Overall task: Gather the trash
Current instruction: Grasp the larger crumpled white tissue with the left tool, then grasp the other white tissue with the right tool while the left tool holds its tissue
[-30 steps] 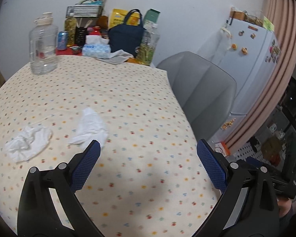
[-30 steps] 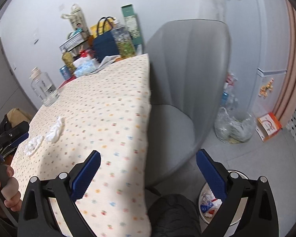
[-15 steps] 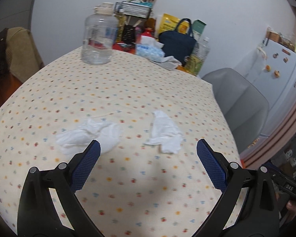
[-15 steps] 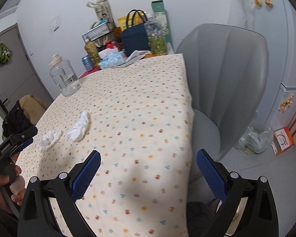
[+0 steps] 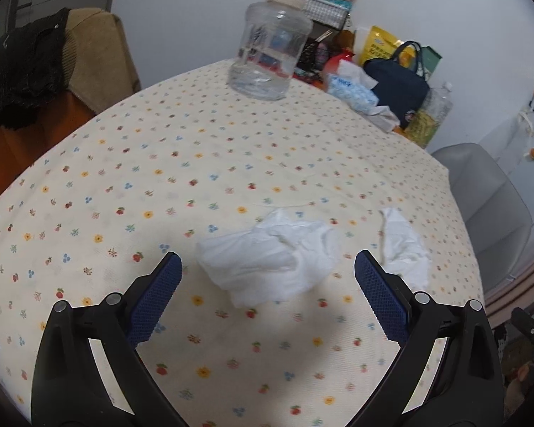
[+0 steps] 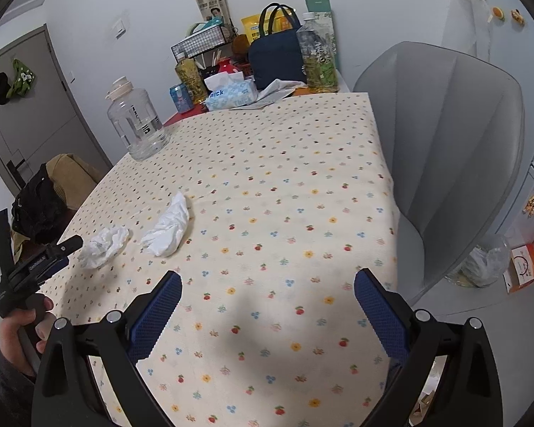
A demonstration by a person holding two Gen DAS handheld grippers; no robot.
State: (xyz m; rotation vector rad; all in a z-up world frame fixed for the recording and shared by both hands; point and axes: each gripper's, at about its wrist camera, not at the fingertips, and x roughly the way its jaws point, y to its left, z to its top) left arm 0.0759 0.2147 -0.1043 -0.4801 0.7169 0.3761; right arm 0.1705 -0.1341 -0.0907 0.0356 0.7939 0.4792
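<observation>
Two crumpled tissues lie on the worktop [image 5: 124, 163]: the nearer tissue [image 5: 270, 259] sits straight ahead of the left gripper [image 5: 267, 284], framed by its wide-spread jaws, while the second tissue [image 5: 406, 245] lies just beyond its right jaw. The right gripper [image 6: 267, 302], also spread and empty, hovers well apart, so the left looks better placed.

Left gripper [image 5: 267, 270] fingers spread wide; right gripper [image 6: 267, 284] likewise, both held low.
</observation>
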